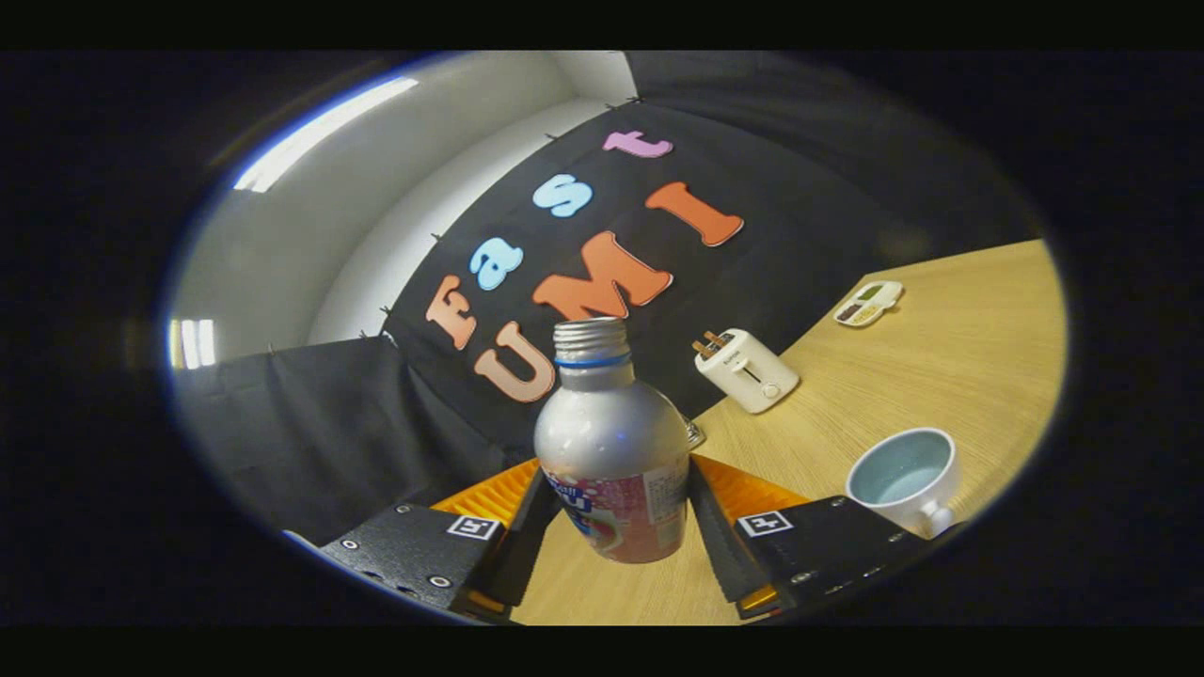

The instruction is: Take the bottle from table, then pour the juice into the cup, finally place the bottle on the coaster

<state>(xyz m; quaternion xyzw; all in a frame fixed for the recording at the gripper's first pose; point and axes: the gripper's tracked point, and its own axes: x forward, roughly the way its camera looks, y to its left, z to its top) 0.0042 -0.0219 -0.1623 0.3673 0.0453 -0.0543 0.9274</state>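
A silver bottle (611, 451) with a threaded neck, a blue ring and a pink label stands between my fingers. My gripper (613, 512) is shut on the bottle, with a finger pressing each side of its lower body. The bottle's base hangs above the wooden table (894, 376) and the whole view is tilted. A white cup (905, 478) with a pale blue inside sits on the table, just beyond my right finger (720, 541). The cup looks empty.
A white toaster (748, 369) with toast in its slots stands farther back on the table. A small white tray (868, 303) with compartments lies near the far table edge. The booth's black cloth wall closes the back and left.
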